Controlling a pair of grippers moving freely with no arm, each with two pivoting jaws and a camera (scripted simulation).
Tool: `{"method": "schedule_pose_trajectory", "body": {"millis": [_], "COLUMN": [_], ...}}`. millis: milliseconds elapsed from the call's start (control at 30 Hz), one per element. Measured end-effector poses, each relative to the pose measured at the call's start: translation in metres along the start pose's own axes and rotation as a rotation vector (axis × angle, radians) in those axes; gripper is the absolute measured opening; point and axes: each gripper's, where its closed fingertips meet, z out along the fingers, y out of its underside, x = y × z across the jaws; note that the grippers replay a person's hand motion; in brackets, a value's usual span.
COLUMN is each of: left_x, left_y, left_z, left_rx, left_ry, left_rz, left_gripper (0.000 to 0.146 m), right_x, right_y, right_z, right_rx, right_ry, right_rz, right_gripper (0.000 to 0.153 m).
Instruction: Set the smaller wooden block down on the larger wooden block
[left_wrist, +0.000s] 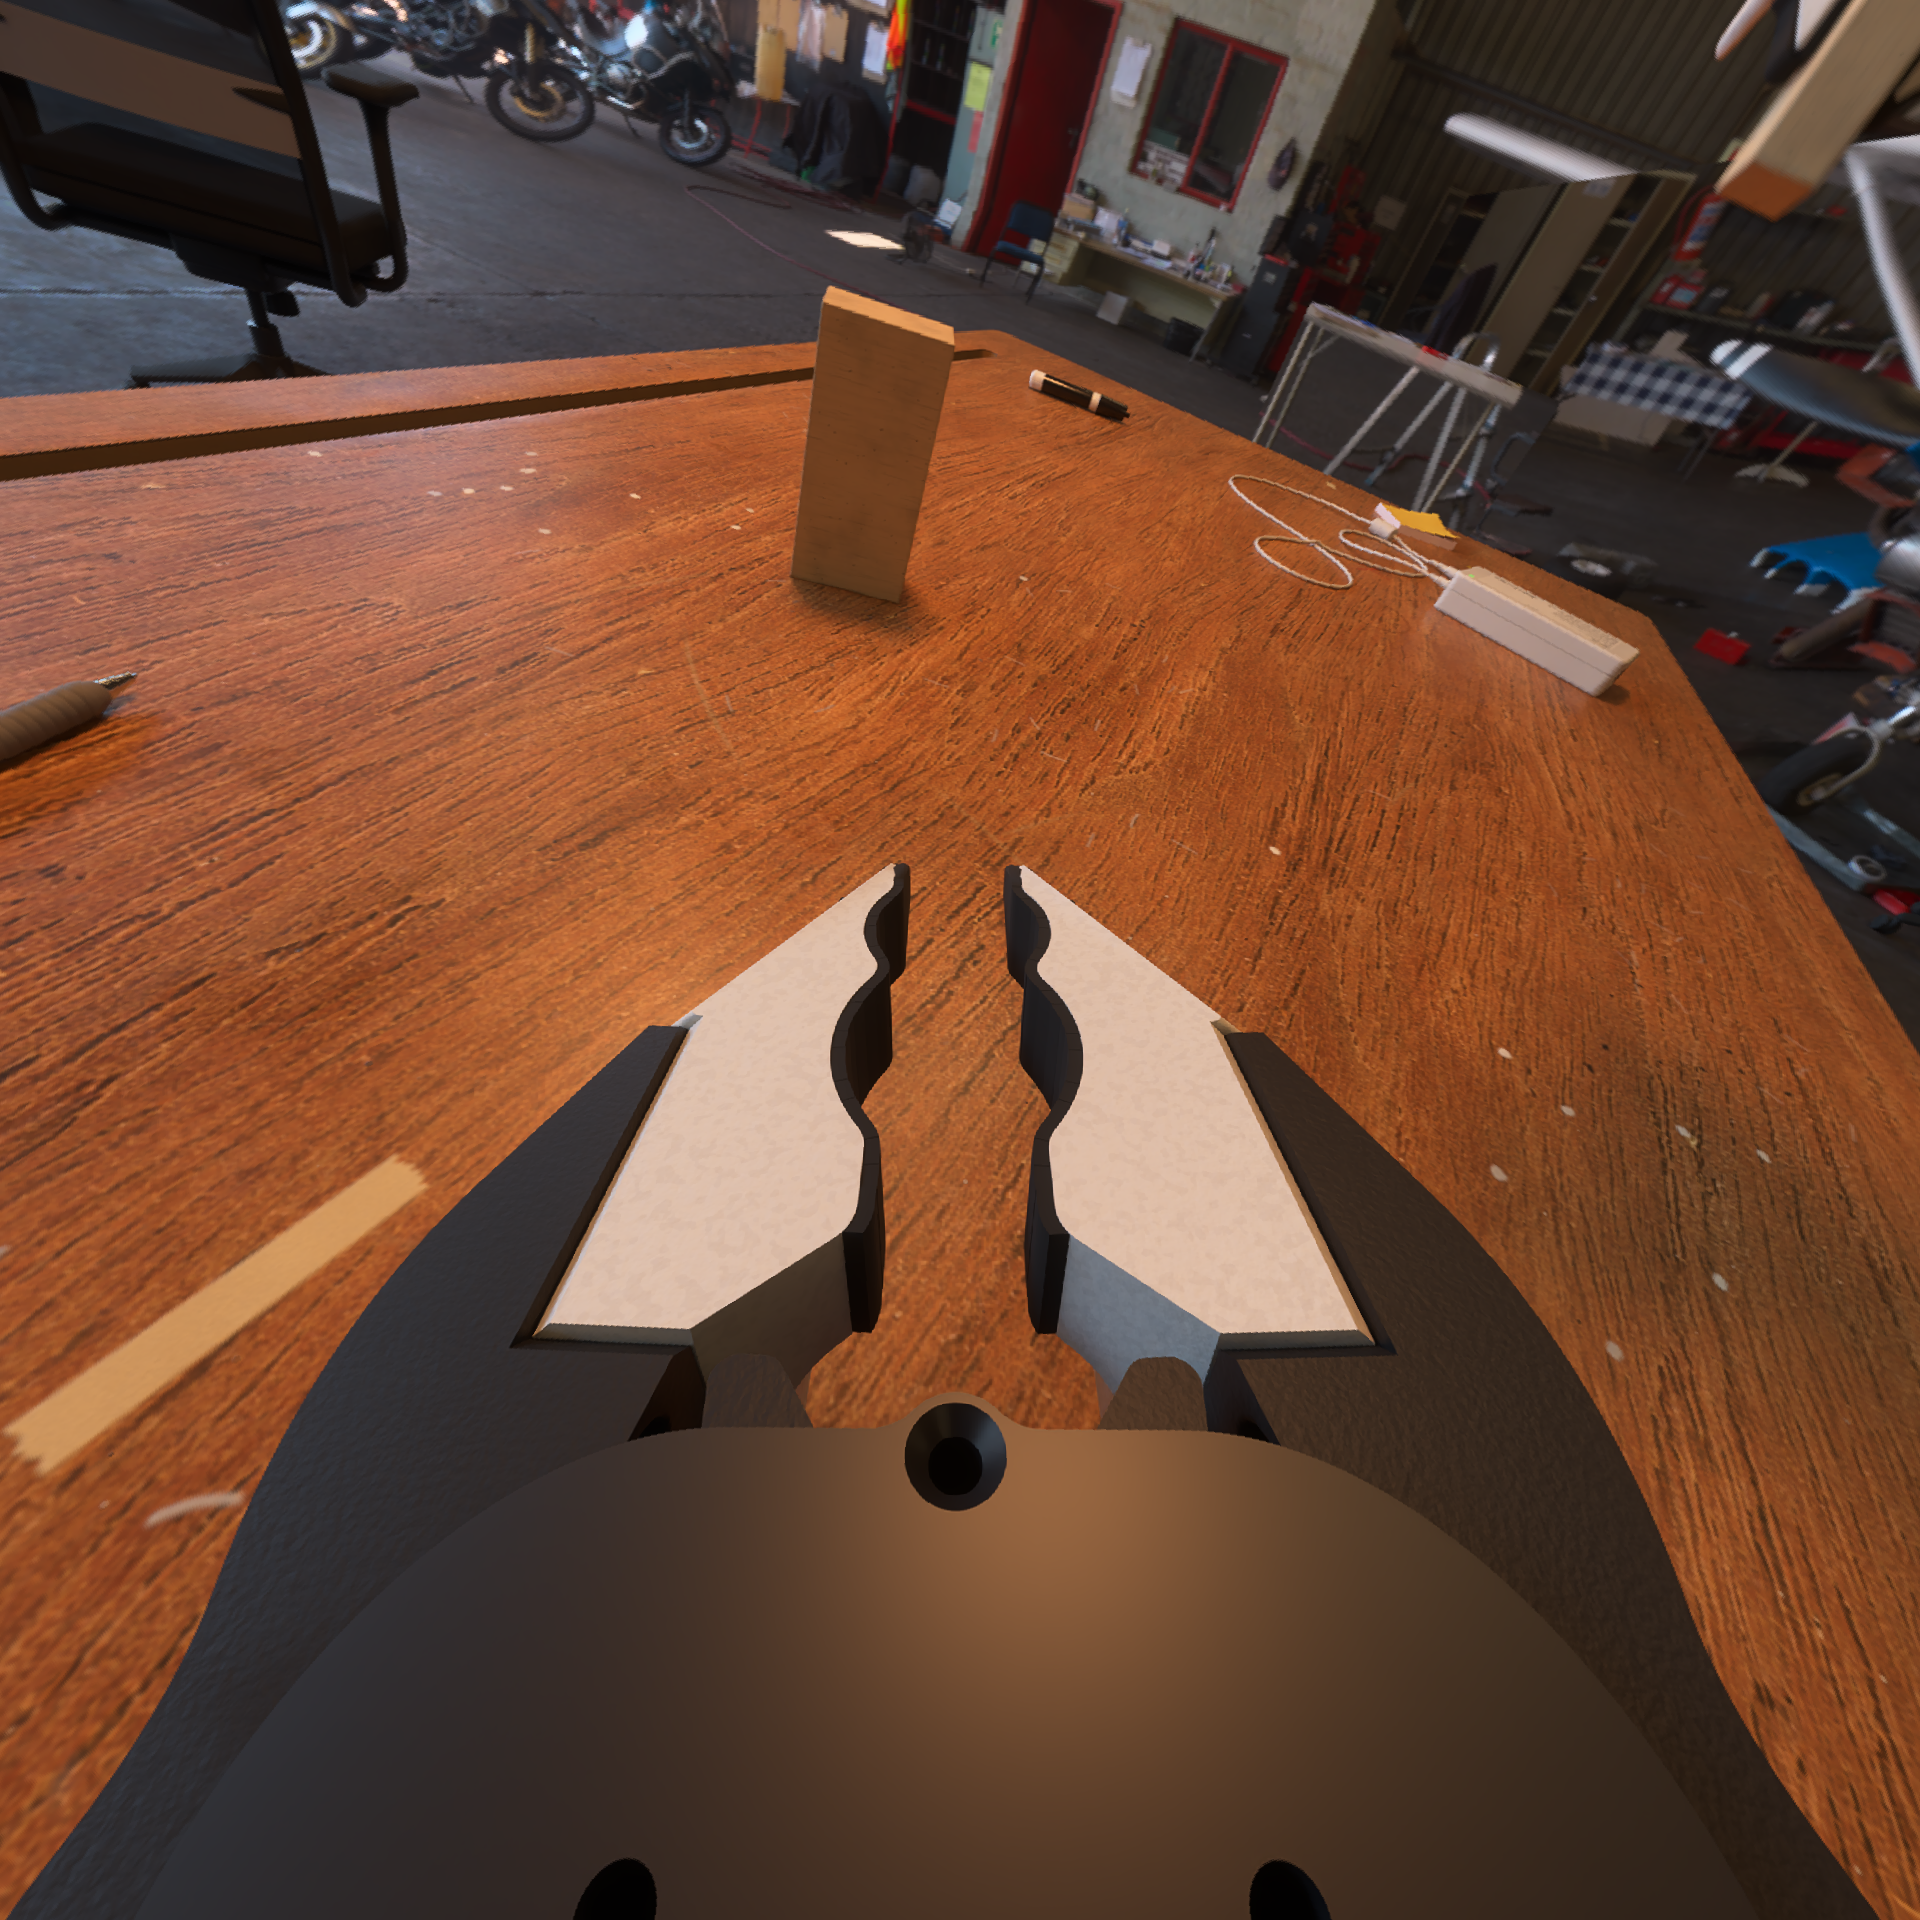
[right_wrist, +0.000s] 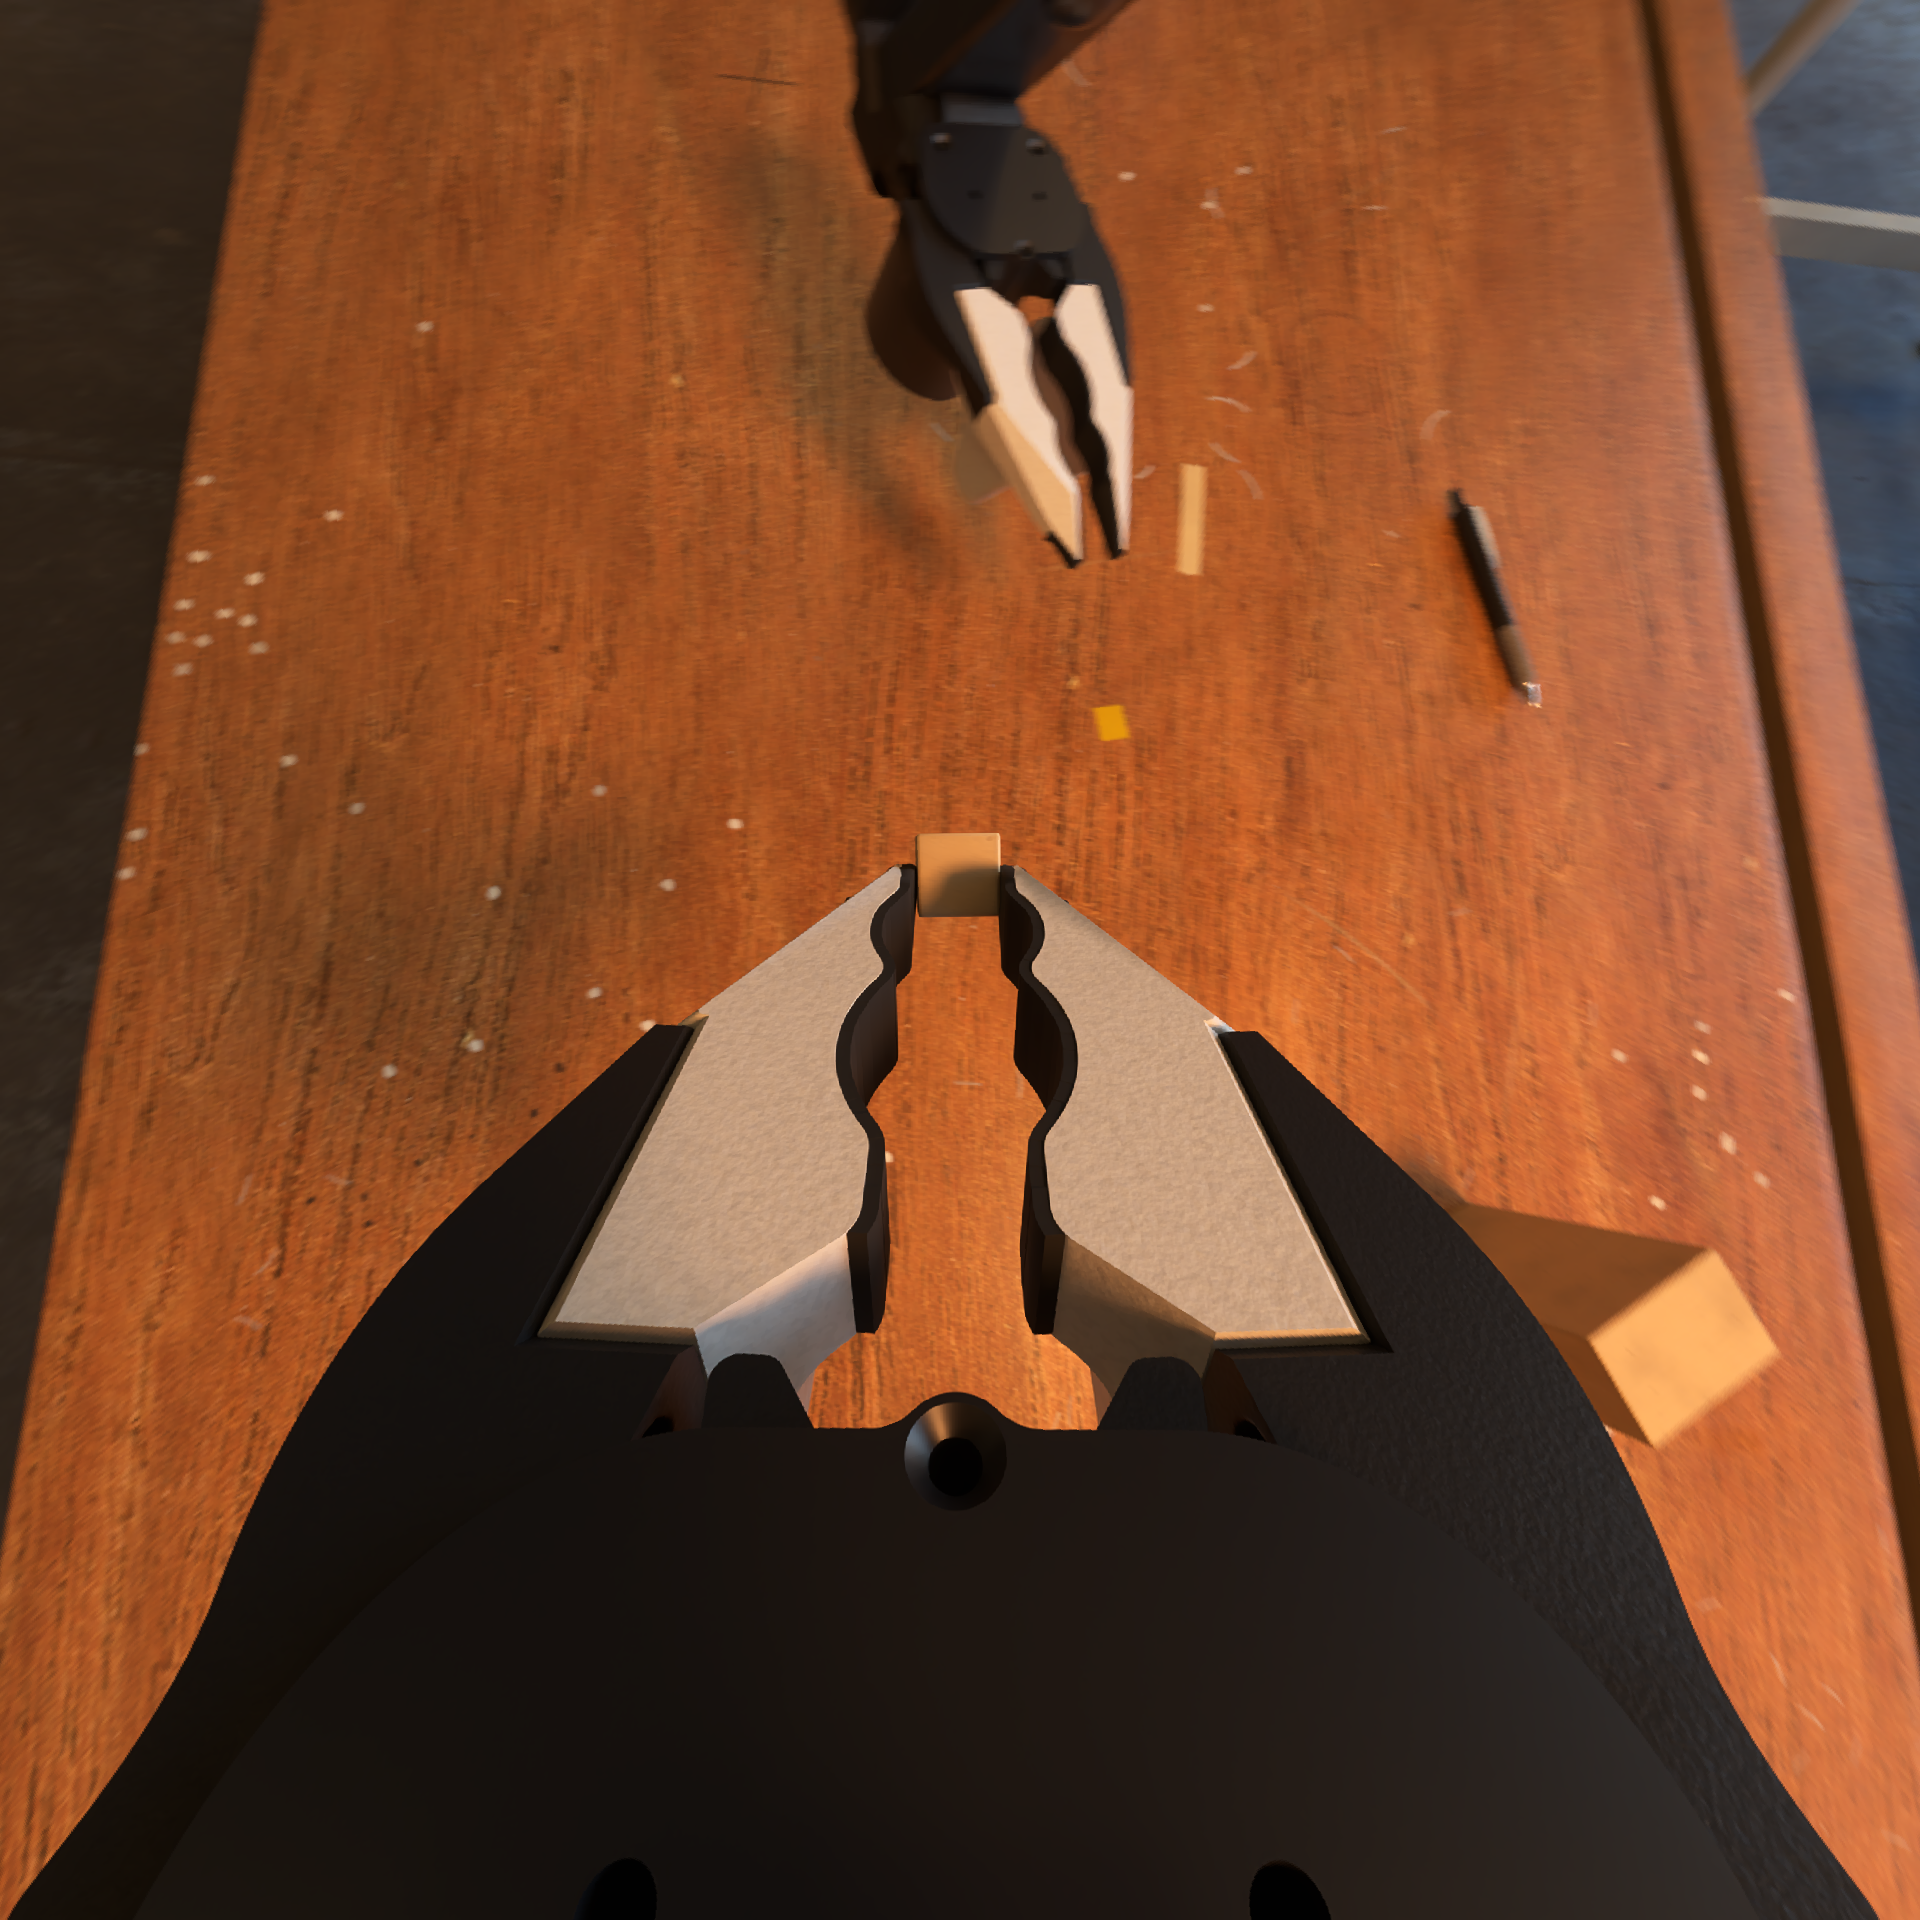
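Note:
The larger wooden block (left_wrist: 873, 447) stands upright on the wooden table (left_wrist: 520, 831), well ahead of my left gripper (left_wrist: 956, 878). The left gripper is empty, its fingers a narrow gap apart, low over the table. My right gripper (right_wrist: 958, 883) is shut on the smaller wooden block (right_wrist: 958, 875) at its fingertips and holds it high above the table. From there the larger block (right_wrist: 1662, 1340) lies below and to the right. The smaller block also shows in the left wrist view (left_wrist: 1808, 125), up in the air at the top right. The left gripper shows farther off in the right wrist view (right_wrist: 1091, 551).
A black marker (left_wrist: 1081, 395), a white power strip (left_wrist: 1532, 629) with a coiled cable and a pen (left_wrist: 57, 712) lie on the table. A strip of tape (left_wrist: 218, 1314) is stuck near the left gripper. An office chair (left_wrist: 208, 177) stands beyond the far edge.

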Motion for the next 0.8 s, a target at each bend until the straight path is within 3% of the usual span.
{"method": "schedule_pose_trajectory", "body": {"millis": [233,433,800], "left_x": [-0.006,-0.010,-0.008], "left_y": [0.001,0.004,0.008], "left_z": [-0.002,-0.002,0.000], "left_rx": [-0.002,-0.001,-0.028], "left_ry": [-0.040,-0.046,-0.060], "left_rz": [0.005,-0.015,0.016], "left_gripper": [0.020,0.023,0.027], "right_x": [0.043,0.091,0.112], "right_y": [-0.003,-0.003,-0.046], "right_z": [-0.030,-0.056,-0.085], "right_rx": [0.057,0.078,0.334], "right_ry": [0.169,0.421,0.446], "right_rz": [0.052,0.098,0.196], "right_gripper": [0.015,0.015,0.015]}}
